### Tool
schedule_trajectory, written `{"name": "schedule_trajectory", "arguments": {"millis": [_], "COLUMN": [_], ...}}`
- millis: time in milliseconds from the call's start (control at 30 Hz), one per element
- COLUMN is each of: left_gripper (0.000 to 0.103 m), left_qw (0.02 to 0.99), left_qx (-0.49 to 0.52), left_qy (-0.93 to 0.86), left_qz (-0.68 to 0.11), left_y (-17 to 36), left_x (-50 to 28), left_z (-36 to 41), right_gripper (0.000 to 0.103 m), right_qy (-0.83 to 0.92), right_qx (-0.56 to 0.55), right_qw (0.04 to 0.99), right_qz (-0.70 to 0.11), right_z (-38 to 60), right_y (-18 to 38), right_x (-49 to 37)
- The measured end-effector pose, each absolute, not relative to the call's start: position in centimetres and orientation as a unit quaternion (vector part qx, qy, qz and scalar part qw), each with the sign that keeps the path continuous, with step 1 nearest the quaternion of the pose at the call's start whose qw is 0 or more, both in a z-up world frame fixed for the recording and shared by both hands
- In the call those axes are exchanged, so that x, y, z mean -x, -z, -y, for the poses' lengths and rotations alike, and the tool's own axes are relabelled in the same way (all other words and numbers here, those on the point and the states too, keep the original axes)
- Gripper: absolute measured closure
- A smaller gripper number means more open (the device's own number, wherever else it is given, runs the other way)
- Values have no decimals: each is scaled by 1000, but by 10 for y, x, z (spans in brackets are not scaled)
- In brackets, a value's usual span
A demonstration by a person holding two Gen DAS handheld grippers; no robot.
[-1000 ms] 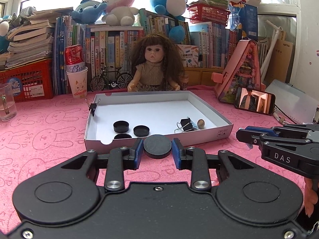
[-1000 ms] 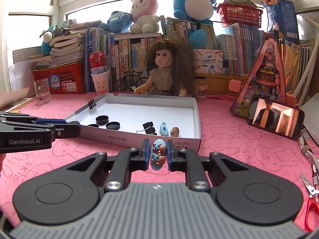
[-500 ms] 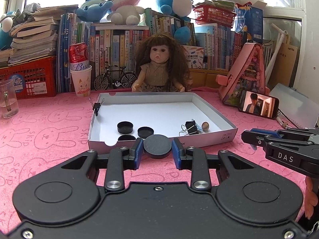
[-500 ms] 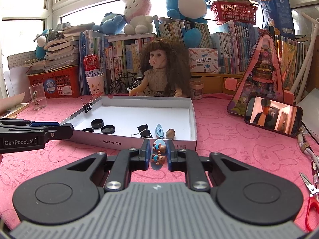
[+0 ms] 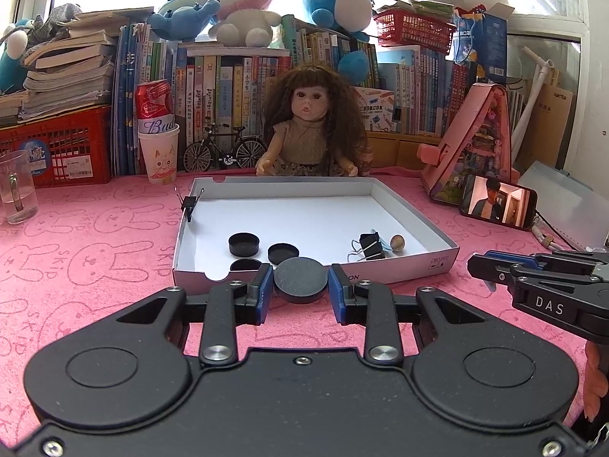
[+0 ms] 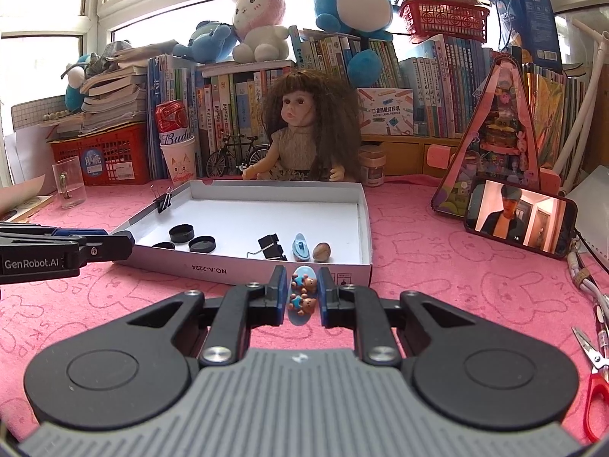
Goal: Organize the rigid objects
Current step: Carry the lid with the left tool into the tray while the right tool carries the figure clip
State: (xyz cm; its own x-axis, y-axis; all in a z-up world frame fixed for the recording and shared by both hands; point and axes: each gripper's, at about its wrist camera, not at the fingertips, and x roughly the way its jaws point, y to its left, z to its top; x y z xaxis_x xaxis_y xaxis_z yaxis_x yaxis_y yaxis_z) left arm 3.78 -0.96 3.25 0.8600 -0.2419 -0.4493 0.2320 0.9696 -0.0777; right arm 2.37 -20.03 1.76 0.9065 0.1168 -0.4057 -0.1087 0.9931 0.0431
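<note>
Two loads face you: your left gripper [image 5: 300, 287] clamps a black disc [image 5: 300, 280]; your right gripper [image 6: 301, 295] pinches a blue bear clip [image 6: 302, 297], long axis pointing ahead. White tray [image 5: 437, 262] lies directly beyond both, near wall just past the fingertips.

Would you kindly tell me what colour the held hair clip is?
Light blue with brown bears, the hair clip shows best in the right wrist view.

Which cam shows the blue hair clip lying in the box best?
Right wrist. There the blue hair clip lies in plain sight on the box floor, between the black binder clip and the brown nut. In the left wrist view only a pale blue sliver shows behind the binder clip.
</note>
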Motion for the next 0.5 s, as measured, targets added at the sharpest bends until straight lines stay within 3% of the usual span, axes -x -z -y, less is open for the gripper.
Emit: {"name": "schedule_trajectory", "arguments": {"millis": [500], "left_gripper": [74], "left_qw": [965], "left_qx": [22], "left_qy": [115], "left_qz": [-236], "left_y": [-41], "left_x": [-71], "left_z": [3], "right_gripper": [82], "right_qy": [-49], "right_qx": [-44], "right_qw": [976], "right_qz": [-206], "right_z": [209], "right_y": [-24], "right_x": [-49]}}
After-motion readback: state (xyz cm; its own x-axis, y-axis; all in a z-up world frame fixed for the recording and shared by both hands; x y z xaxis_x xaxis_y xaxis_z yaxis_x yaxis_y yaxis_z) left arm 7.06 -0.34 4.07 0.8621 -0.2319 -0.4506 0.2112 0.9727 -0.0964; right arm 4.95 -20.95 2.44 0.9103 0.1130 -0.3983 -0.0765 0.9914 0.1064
